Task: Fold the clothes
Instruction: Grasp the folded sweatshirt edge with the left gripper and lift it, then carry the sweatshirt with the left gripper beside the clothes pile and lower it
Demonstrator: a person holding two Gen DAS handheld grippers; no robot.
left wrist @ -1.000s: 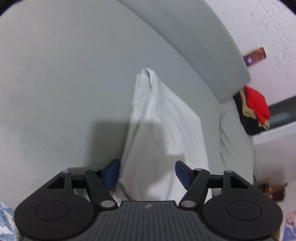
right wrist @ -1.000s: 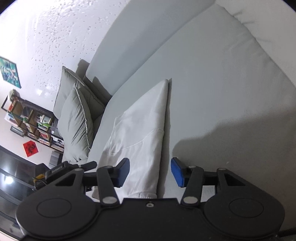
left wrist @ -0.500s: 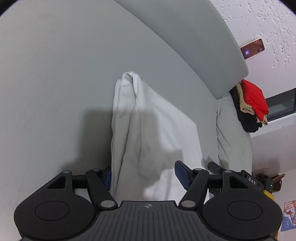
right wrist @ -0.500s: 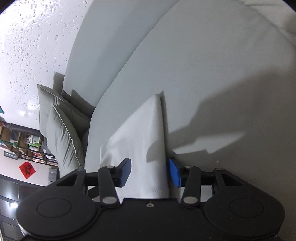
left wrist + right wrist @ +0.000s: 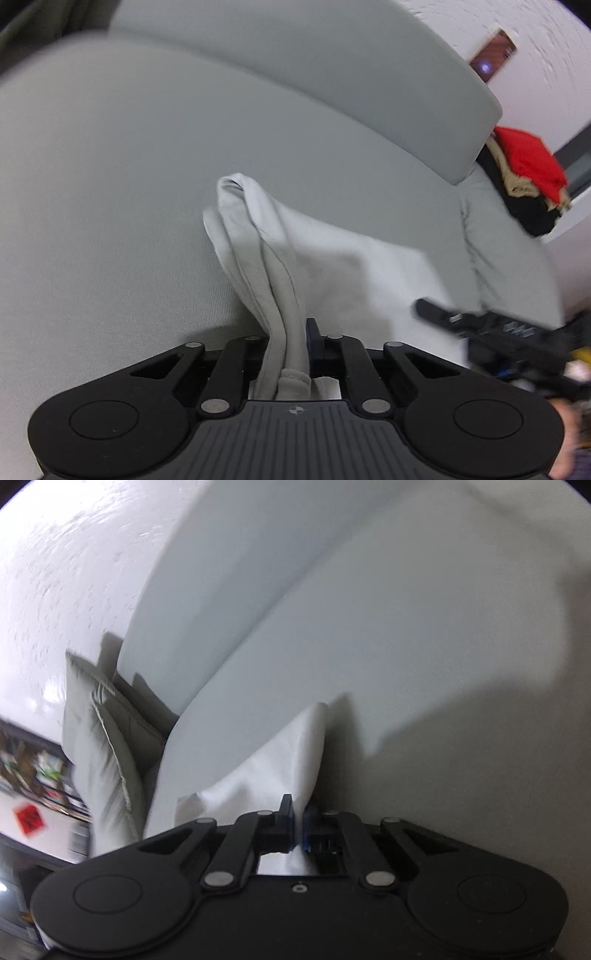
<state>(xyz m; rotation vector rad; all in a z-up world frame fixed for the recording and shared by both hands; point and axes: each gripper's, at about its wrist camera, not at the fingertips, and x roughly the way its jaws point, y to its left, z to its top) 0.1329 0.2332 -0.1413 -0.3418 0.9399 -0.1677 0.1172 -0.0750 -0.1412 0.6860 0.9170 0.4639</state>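
A white folded garment (image 5: pixel 332 266) lies on the grey sofa seat (image 5: pixel 110 184). My left gripper (image 5: pixel 286 339) is shut on its near edge, with bunched layers and a hem squeezed between the jaws. In the right wrist view the same white garment (image 5: pixel 280 760) rises from the seat, and my right gripper (image 5: pixel 298 825) is shut on its other near corner. The right gripper's body shows in the left wrist view (image 5: pixel 498 332) at the right, past the cloth.
The sofa backrest (image 5: pixel 314 74) runs behind the seat. A pile of red, tan and black clothes (image 5: pixel 524 181) lies at the sofa's right end. Grey cushions (image 5: pixel 99 738) lean at the left end, with a shelf (image 5: pixel 33 775) beyond.
Both grippers were open around the garment's near edge; they have moved in and shut on it. The cloth's near edge is lifted and bunched.
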